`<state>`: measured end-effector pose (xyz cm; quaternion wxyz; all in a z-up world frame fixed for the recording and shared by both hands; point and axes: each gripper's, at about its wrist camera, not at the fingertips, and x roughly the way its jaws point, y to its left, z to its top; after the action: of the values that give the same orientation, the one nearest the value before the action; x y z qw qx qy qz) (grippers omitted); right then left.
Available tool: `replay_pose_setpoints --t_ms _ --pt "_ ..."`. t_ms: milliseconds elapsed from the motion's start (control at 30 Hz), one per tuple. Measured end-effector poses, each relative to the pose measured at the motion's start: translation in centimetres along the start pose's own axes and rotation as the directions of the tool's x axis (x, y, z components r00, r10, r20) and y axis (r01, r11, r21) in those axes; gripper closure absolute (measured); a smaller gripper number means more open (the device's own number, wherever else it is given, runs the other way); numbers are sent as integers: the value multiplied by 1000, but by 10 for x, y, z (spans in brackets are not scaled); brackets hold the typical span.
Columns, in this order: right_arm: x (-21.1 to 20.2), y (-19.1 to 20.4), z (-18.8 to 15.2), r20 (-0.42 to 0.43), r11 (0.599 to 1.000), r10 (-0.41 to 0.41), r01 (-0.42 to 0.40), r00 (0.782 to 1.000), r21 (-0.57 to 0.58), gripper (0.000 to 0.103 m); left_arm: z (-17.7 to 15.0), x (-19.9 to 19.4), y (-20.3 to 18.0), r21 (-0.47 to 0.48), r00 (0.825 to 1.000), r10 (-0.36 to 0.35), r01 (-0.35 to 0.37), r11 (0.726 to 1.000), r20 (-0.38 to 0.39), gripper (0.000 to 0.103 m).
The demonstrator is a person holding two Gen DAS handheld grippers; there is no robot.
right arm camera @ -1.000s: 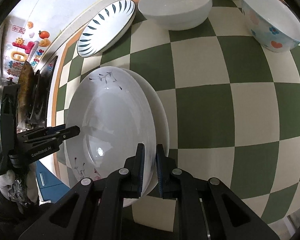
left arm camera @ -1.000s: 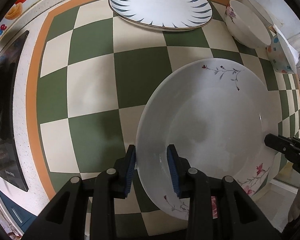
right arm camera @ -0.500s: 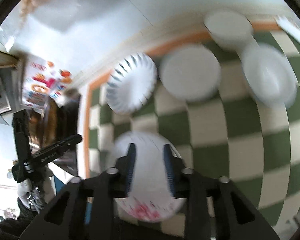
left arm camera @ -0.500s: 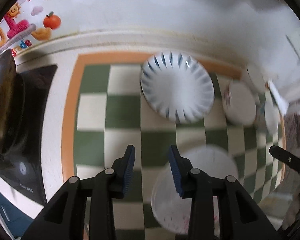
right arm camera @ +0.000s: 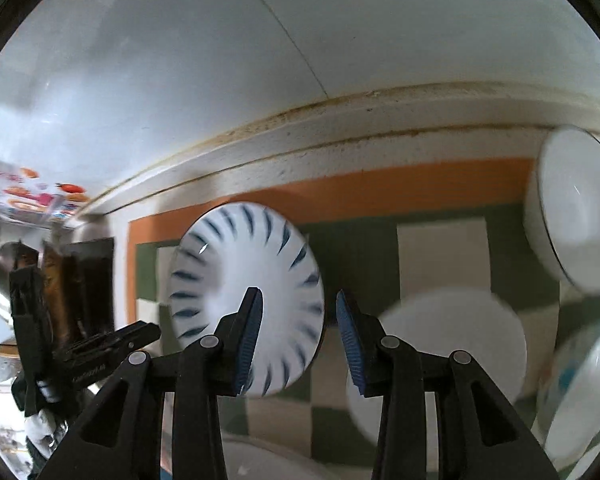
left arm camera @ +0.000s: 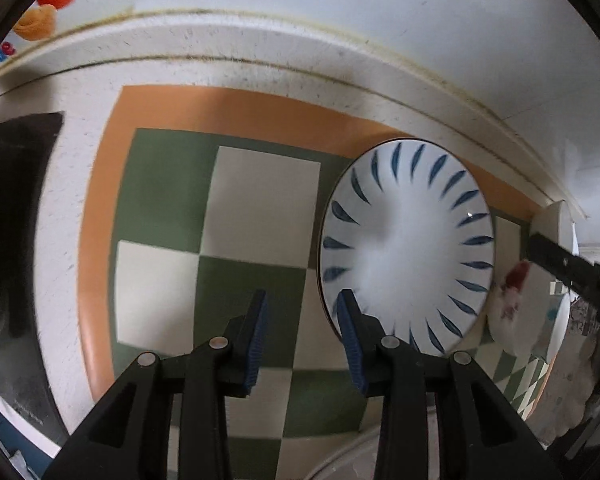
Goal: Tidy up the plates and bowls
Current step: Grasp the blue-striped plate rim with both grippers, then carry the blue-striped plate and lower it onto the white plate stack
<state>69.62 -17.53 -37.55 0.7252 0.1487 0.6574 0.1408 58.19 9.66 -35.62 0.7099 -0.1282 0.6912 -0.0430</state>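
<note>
1. Both claws are spread with nothing between the pads: left gripper [left arm camera: 300, 314], right gripper [right arm camera: 298, 312].
2. A blue-leaf plate [left arm camera: 406, 246] lies flat on the checkered mat [left arm camera: 260, 208], near the orange border.
3. White bowls [right arm camera: 576, 212] sit blurred to the right of it.

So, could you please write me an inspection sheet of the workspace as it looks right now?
Surface: green and cream checkered mat with orange border, on a speckled counter.
Job's things: blue-leaf plate flat on the mat near its back edge; plain white bowl and white bowl by the wall to its right; a patterned bowl at the right edge, blurred.
Clutter: nothing seen.
Grippers: left gripper open, empty, above the mat beside the plate; right gripper open, empty.
Cables: nothing seen.
Surroundings: white wall, fruit stickers, black hob and a pot at left.
</note>
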Motion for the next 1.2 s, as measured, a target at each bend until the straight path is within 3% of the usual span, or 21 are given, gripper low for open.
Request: replay_pose_setpoints --t_ms 267,300,367,433,833,1200 --pt "52 -6 28 -111 999 -26 22 993 -40 62 11 32 -3 3 998 -25 25 1000 -50 71" --pt "56 -7 29 -124 999 -32 26 992 -47 64 12 34 -5 9 998 -35 36 999 -47 71" --pt "64 -6 30 -146 997 -42 31 988 -76 78 11 36 -11 37 999 -25 26 999 -36 75" --pt "69 -5 31 -167 996 -10 -5 986 -84 87 12 37 -18 65 999 -32 34 997 -34 82" --pt "68 9 20 -170 993 -37 17 985 -118 87 0 25 -22 73 1000 9 -7 997 -18 82" --pt "22 34 12 -138 985 -30 6 990 -170 87 -6 -20 -24 95 1000 9 -10 995 19 82"
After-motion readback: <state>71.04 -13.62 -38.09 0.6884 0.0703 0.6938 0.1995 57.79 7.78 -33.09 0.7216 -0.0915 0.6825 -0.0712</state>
